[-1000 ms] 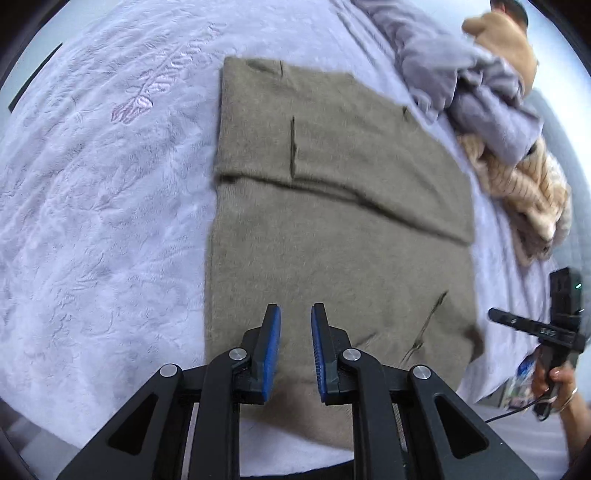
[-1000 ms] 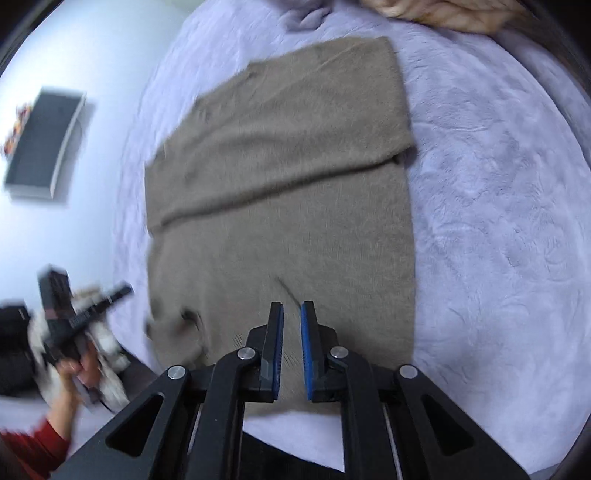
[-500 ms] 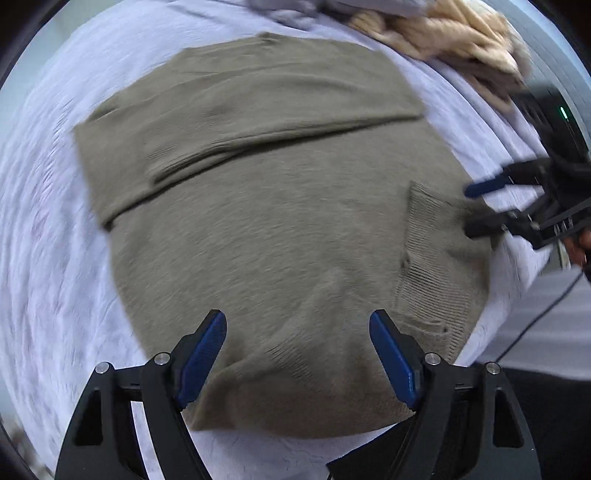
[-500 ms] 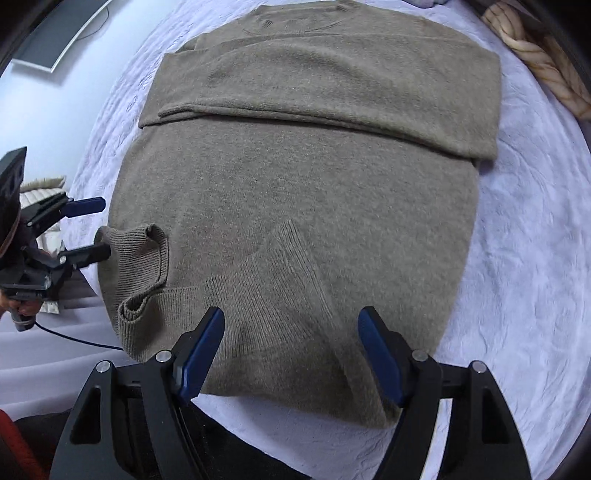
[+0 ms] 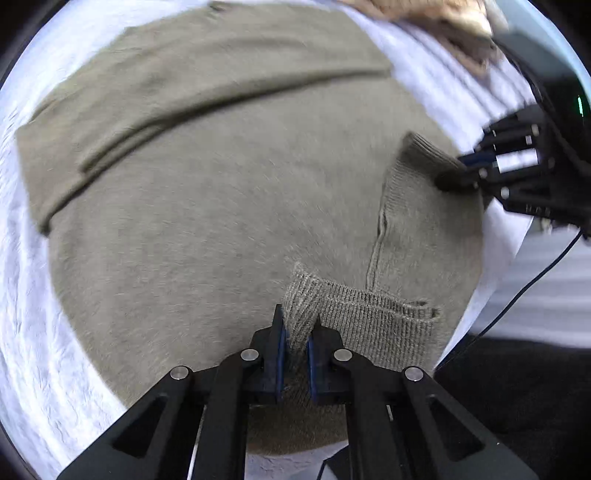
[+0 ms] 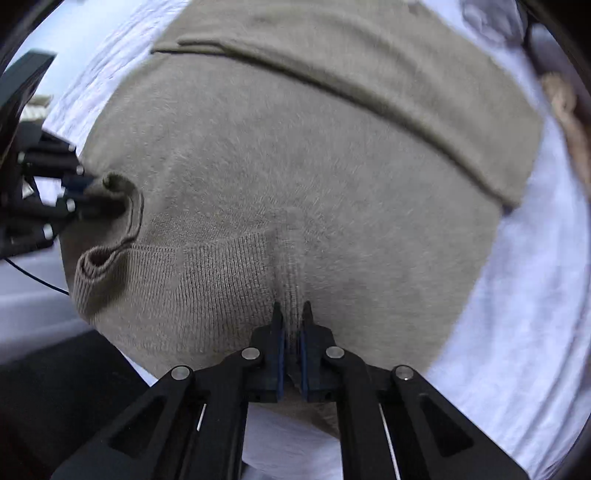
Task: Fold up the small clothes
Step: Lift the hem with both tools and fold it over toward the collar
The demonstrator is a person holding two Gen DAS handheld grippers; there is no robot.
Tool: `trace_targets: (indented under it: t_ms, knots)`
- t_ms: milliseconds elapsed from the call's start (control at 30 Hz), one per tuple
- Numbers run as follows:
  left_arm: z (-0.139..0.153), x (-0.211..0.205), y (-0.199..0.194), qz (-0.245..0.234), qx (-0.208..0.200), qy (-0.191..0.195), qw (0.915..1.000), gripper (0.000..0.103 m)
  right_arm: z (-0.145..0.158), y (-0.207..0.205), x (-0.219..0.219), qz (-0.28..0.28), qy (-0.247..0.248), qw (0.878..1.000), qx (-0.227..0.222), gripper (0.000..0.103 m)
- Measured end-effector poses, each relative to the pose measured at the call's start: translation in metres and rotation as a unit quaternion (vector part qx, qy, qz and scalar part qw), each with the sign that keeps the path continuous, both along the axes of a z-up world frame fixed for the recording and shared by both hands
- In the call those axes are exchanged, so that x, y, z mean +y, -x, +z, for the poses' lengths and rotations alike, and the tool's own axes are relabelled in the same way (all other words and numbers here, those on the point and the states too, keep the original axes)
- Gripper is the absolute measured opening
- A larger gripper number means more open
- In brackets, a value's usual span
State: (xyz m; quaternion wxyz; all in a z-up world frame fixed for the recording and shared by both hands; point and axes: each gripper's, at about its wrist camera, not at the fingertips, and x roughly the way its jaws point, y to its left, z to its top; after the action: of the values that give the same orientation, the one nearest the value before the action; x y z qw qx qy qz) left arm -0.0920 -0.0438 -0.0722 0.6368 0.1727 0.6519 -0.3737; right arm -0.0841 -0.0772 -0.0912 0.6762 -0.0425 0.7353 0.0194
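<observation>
An olive-brown knitted sweater [image 5: 221,203] lies flat on the bed, its far part folded over in a band. My left gripper [image 5: 295,332] points down at the near ribbed hem [image 5: 369,317], and its jaws are closing on a pinched ridge of that hem. In the right wrist view the sweater [image 6: 314,166] fills the frame, and my right gripper [image 6: 291,321] has its jaws closing on another pinch of the hem. Each view shows the other tool too: the right gripper [image 5: 469,170] at the sweater's right edge, the left gripper [image 6: 81,195] at a curled corner.
A pale lilac bed cover [image 5: 37,332] lies under the sweater and reaches right [image 6: 535,295]. Beige knitwear [image 5: 461,33] is heaped at the far right. The bed's near edge drops to a dark area [image 5: 517,387], crossed by a thin black cable [image 5: 517,295].
Both grippers swung round and came down to the near hem. They went from nearly shut to wide open half a second ago, and now each pinches a ridge of hem.
</observation>
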Motion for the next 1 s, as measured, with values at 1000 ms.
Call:
trace_targets:
  t_ms: [1000]
  knots:
    - [0.005, 0.014, -0.274, 0.296, -0.150, 0.032, 0.9427, 0.010, 0.025, -0.192, -0.142, -0.086, 0.131, 0.974, -0.166, 0.006]
